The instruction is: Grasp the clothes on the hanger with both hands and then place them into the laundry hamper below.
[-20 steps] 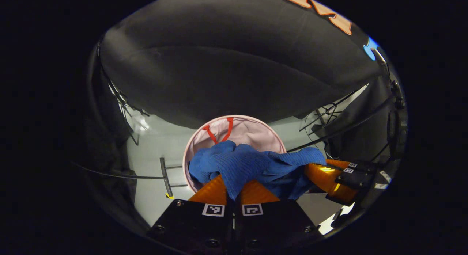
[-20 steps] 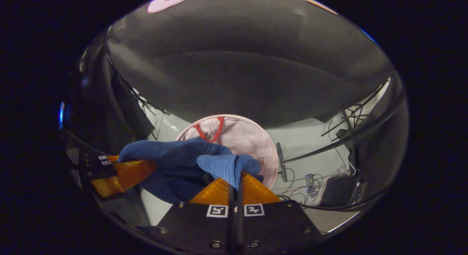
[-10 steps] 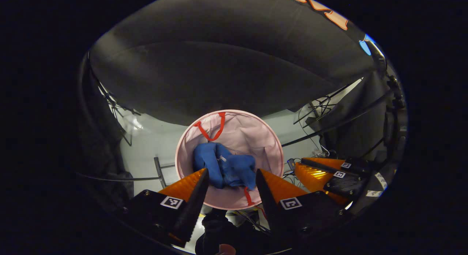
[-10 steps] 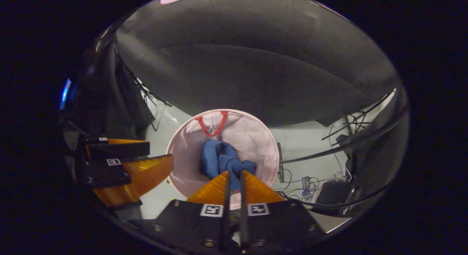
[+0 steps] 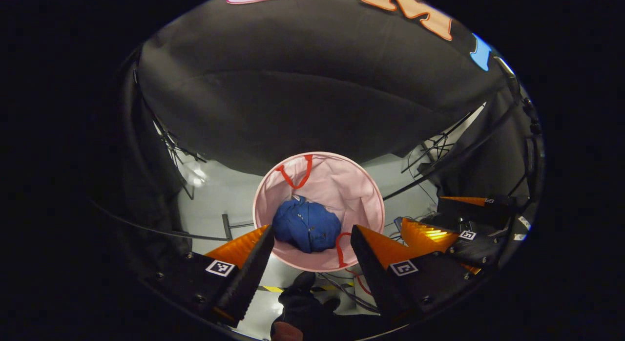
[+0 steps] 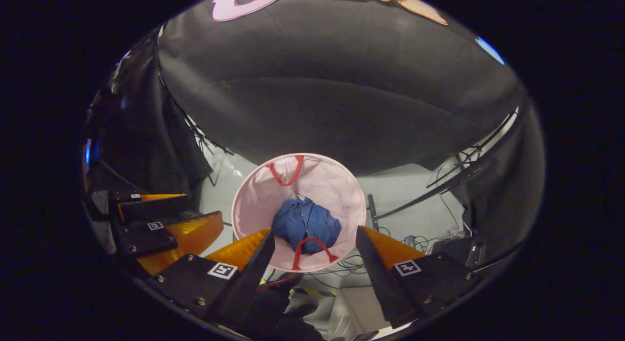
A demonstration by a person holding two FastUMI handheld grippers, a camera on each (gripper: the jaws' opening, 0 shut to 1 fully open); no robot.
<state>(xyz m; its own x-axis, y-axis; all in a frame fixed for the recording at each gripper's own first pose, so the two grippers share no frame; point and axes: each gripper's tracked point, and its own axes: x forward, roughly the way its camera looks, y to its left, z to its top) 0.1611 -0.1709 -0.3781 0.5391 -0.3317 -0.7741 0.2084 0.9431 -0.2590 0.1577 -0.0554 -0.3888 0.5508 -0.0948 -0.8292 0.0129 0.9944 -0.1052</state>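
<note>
The blue garment [image 5: 306,226] lies crumpled at the bottom of the round pink hamper [image 5: 364,194] with red handles, seen from above in the left gripper view. My left gripper [image 5: 311,231] hangs open over the hamper's near rim, holding nothing. In the right gripper view the same blue garment [image 6: 306,223] rests inside the pink hamper [image 6: 249,204], and my right gripper [image 6: 315,232] is open above it. The right gripper [image 5: 456,223] also appears at the lower right of the left gripper view; the left gripper [image 6: 161,226] at the lower left of the right gripper view.
The hamper stands on a pale floor [image 5: 215,194] under the black cloth wall. Black stand legs [image 5: 171,140] sit at the left, cables [image 6: 415,241] and a dark box at the right. A dark shoe [image 5: 300,302] shows below the hamper.
Both grippers opened and let go of the blue garment, which dropped from above the rim into the hamper. The right gripper opened after the left. Both grippers rose slightly.
</note>
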